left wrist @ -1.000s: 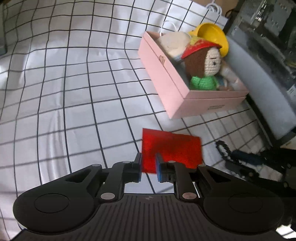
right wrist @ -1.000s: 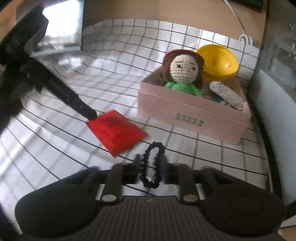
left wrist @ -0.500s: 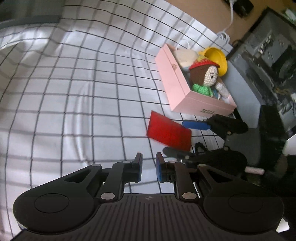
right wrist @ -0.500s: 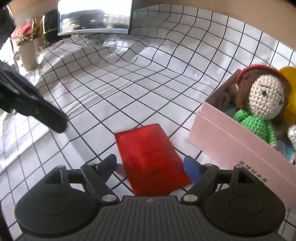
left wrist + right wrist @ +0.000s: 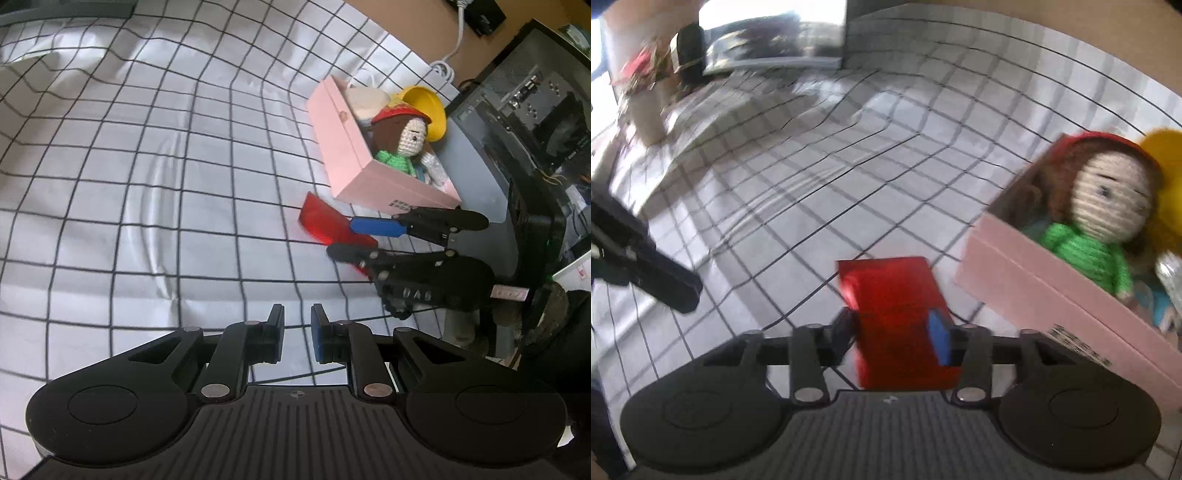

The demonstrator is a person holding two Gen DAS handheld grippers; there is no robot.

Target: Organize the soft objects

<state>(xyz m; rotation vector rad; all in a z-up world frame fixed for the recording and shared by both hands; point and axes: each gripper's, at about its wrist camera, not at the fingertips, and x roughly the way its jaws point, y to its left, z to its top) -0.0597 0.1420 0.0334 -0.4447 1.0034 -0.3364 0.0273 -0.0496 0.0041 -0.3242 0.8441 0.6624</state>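
A flat red pouch (image 5: 894, 306) sits between the fingers of my right gripper (image 5: 894, 328), which has closed on its sides; in the left wrist view the pouch (image 5: 325, 221) lies on the checked cloth with the right gripper (image 5: 351, 236) around it. A pink box (image 5: 351, 162) behind it holds a crocheted doll (image 5: 402, 140) with a red hat and green top, also in the right wrist view (image 5: 1100, 221). My left gripper (image 5: 297, 332) is nearly shut, empty, above the cloth.
A yellow cap (image 5: 428, 107) lies at the far end of the box. A dark computer case (image 5: 524, 122) stands at the right. A white cable (image 5: 450, 55) lies behind the box. A potted plant (image 5: 646, 99) and a monitor (image 5: 775, 37) stand far left.
My right gripper let go of the black bead bracelet, opened, moved over the red pouch and closed on it. My left gripper drew back and up from the pouch.
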